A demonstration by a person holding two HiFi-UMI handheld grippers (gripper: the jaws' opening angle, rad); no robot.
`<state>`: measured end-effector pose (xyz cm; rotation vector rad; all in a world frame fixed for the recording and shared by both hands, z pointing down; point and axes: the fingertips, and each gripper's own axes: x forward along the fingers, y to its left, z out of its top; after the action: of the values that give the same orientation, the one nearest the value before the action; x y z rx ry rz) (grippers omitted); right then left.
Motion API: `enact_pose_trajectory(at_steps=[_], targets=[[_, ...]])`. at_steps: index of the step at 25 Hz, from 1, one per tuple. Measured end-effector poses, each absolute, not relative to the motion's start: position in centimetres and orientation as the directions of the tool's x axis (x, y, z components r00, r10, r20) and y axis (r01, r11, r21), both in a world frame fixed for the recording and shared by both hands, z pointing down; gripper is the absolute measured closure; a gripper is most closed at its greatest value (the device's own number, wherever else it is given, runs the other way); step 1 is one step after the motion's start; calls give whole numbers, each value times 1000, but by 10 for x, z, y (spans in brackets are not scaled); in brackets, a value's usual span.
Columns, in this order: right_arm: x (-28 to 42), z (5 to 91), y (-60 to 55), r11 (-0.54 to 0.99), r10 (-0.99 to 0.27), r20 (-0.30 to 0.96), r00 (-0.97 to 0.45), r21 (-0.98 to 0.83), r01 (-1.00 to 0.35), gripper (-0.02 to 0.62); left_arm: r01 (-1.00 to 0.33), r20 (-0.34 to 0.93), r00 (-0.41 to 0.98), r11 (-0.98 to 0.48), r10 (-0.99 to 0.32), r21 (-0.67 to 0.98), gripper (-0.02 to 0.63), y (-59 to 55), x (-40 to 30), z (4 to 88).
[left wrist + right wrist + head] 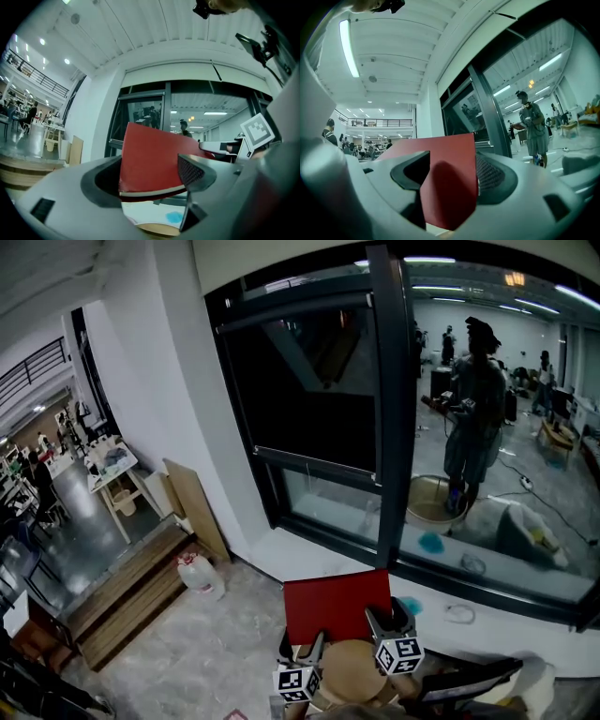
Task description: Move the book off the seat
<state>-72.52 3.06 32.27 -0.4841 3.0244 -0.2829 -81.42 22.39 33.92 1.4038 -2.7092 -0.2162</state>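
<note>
A red book is held up in front of the window, just above a round wooden seat at the bottom of the head view. My left gripper grips its lower left corner and my right gripper its lower right corner. In the left gripper view the book fills the gap between the jaws of the left gripper, its white page edge showing, with the seat below. In the right gripper view the book's cover sits between the jaws of the right gripper.
A dark-framed window wall with a thick post stands straight ahead, above a low white ledge. A water jug, leaning boards and wooden steps are at the left. A person's reflection shows in the glass.
</note>
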Motion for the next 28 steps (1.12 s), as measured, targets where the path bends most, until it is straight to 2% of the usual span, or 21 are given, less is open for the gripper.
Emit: enact_pose_trajectory(at_steps=[11, 15, 19, 28], targets=[[-734, 356, 31, 933, -297, 49, -954, -198, -300, 284, -785, 79, -596, 600, -799, 152, 236, 227, -824, 372], [-743, 390, 24, 930, -294, 122, -948, -193, -313, 284, -776, 158, -586, 606, -795, 175, 236, 220, -829, 402], [-744, 454, 25, 917, -285, 244, -927, -211, -338, 284, -760, 248, -579, 624, -777, 179, 236, 220, -829, 456], [-756, 668, 43, 897, -174, 530, -830, -263, -356, 284, -721, 478, -520, 664, -708, 198, 236, 234, -840, 646]])
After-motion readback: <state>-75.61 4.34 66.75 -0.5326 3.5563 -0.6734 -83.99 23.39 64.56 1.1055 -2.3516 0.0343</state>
